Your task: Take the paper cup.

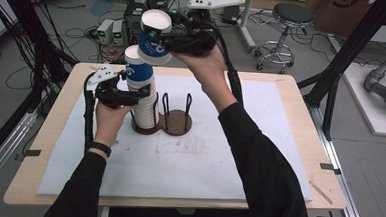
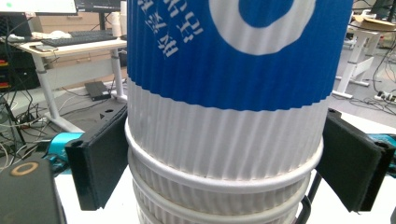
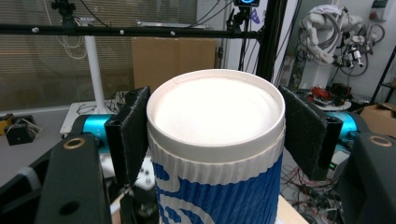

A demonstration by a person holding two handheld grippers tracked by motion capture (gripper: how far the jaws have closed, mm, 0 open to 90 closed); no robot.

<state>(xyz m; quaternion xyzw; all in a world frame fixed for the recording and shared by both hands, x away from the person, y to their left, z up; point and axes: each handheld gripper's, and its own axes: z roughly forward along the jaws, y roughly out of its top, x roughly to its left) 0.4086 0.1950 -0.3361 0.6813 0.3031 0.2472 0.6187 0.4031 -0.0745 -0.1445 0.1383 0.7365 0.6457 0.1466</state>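
Lifting one cup (image 1: 155,35) clear, right gripper (image 1: 157,34) is clamping its rim above the cup stack (image 1: 140,93); left gripper (image 1: 131,91) is squeezing that stack steady in the holder (image 1: 176,121).

I am working in a robotics lab: cables (image 1: 70,32) tangle across the grey floor, power supplies (image 1: 111,30) sit nearby, beside a stool (image 1: 284,30) and black camera-rig framing (image 3: 140,31).
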